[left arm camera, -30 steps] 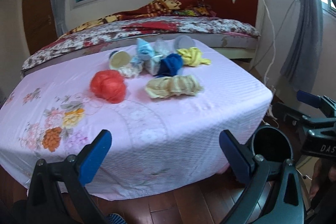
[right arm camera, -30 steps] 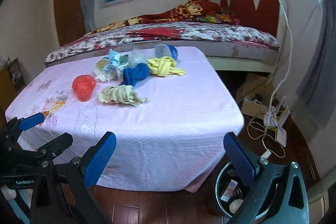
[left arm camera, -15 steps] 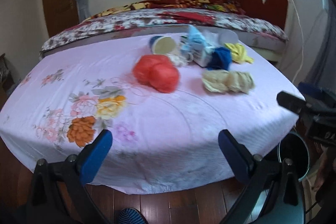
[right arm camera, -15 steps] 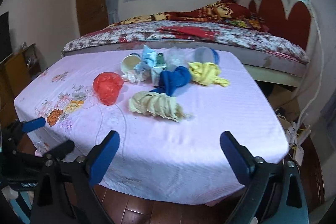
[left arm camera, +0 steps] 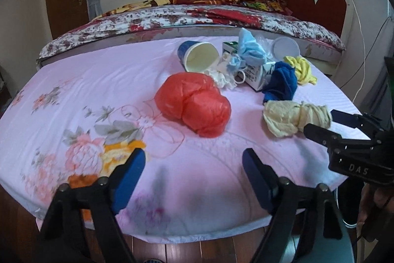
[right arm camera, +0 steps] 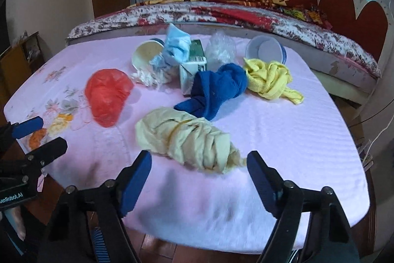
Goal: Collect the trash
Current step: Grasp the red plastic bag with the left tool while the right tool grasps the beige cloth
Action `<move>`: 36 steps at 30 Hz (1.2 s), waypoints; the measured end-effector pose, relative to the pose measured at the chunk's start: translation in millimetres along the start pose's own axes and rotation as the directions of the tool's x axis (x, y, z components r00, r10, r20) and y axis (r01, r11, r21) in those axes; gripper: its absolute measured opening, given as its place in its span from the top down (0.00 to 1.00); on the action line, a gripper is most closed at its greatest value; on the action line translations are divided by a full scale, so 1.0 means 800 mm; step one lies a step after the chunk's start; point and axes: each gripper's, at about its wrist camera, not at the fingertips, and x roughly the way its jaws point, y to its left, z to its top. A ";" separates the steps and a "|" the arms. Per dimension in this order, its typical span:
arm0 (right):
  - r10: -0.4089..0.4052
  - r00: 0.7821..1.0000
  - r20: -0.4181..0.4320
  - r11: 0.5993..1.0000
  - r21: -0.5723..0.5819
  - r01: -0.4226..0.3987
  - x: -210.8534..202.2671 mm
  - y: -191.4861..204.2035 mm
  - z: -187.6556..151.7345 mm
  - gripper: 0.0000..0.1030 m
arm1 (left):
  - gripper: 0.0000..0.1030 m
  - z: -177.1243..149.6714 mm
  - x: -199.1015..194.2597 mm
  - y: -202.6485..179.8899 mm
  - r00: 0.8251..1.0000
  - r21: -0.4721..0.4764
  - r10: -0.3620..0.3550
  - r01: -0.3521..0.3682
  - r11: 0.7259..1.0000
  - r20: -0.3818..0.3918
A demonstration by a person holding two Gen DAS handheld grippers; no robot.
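Surface: table under a pink floral-print cloth (left arm camera: 81, 80), standing in front of a bed with a red-and-white flowered cover (right arm camera: 246, 16).
Left gripper (left arm camera: 194, 171): black frame with blue pads, low over the near edge of the cloth; jaws apart and have just been closing, with nothing between them.
Right gripper (right arm camera: 199, 170): same build, low over the near edge of the cloth; jaws apart and have just been closing; the near end of the pale yellow cloth bundle lies just ahead of the gap, pads not pressing on it.
Pale yellow crumpled cloth bundle (right arm camera: 187, 139): lies closest to the right gripper, on the pink cloth.
Red crumpled plastic bag (left arm camera: 194, 105): lies ahead of the left gripper, apart from its pads.
Dark blue crumpled cloth (right arm camera: 216, 90): behind the pale yellow bundle, touching the carton.
Bright yellow crumpled cloth (right arm camera: 268, 80): just beside the dark blue cloth, toward the bed.
White and green carton (right arm camera: 193, 68): on its side in the middle of the pile.
Light blue face mask (right arm camera: 176, 48): draped over the carton.
Blue paper cup with cream interior (left arm camera: 197, 57): tipped over, mouth toward the camera.
Second blue paper cup (right arm camera: 266, 51): tipped over behind the bright yellow cloth.
Clear crumpled plastic (right arm camera: 220, 48): between the carton and the second cup.
White crumpled tissue (right arm camera: 147, 75): below the first cup's mouth.
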 end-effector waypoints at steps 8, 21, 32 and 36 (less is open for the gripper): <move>0.066 0.997 -0.049 0.997 -0.030 -0.068 0.050 0.002 0.021 0.49 | 0.22 0.022 0.042 -0.003 1.000 -0.021 -0.012 0.012 1.000 -0.014; 0.058 0.997 -0.042 0.998 -0.005 -0.058 0.068 0.000 0.035 0.50 | 0.49 0.046 0.095 0.002 0.997 -0.057 -0.040 0.037 0.998 -0.062; 0.093 0.996 -0.013 0.996 -0.005 -0.093 0.036 -0.005 0.018 0.67 | 0.68 0.037 0.037 -0.001 0.995 -0.035 -0.100 0.101 0.994 0.015; 0.080 0.997 0.010 0.997 0.016 -0.080 0.015 -0.013 0.012 0.67 | 0.68 0.029 0.005 -0.018 0.994 -0.006 -0.103 0.103 0.995 0.042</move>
